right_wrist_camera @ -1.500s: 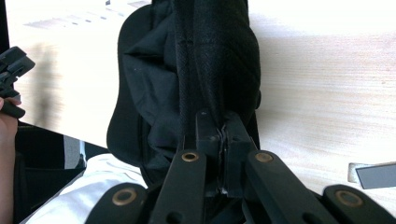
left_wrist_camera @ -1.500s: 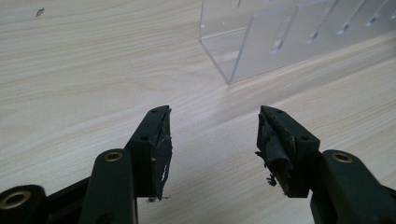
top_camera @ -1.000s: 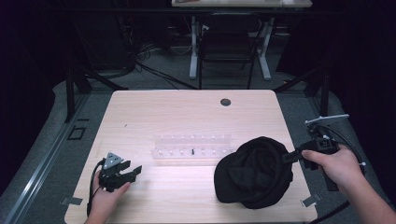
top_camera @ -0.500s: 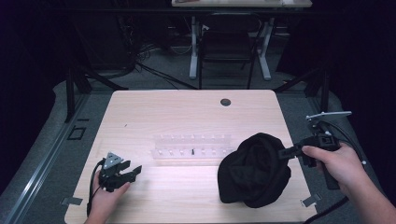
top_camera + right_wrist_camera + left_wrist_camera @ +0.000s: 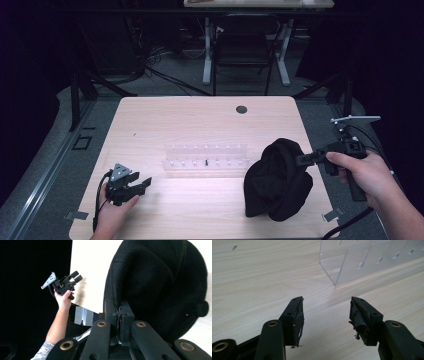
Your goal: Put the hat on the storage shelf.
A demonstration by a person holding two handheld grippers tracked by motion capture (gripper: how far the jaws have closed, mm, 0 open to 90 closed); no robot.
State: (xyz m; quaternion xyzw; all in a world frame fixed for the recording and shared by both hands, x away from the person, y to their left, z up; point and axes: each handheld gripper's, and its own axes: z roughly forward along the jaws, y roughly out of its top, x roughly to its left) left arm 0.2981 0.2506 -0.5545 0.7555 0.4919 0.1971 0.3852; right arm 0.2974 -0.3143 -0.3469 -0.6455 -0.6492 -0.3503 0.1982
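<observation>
High view: I see a black cap (image 5: 277, 182) on the right part of the worktop (image 5: 200, 120), tipped up on edge, long axis running roughly near-to-far and leaning, its upper edge pulled toward the right. My right claw (image 5: 300, 160) is pinched on that upper edge, jaws together on the fabric; the lower part of the cap rests on the wood. A clear acrylic rack (image 5: 206, 157) lies mid-worktop, long axis left-right, just left of the cap, not touching it as far as I can tell. My left claw (image 5: 145, 183) sits low at the near left corner, well apart from the cap, pointing right toward the rack.

Left gripper view: left claw (image 5: 325, 315) spread wide, nothing between the jaws, worn padding on both inner faces. Bare wood under it. The corner of the rack (image 5: 362, 262) is ahead and slightly right, apart from the jaw tips.

Right gripper view: right claw (image 5: 119, 312) fully closed on a fold of the cap (image 5: 160, 282). This shows the knit weave and a stitched seam. Left claw (image 5: 75, 277) shows farther off in the person's hand (image 5: 63, 298), jaws apart.
</observation>
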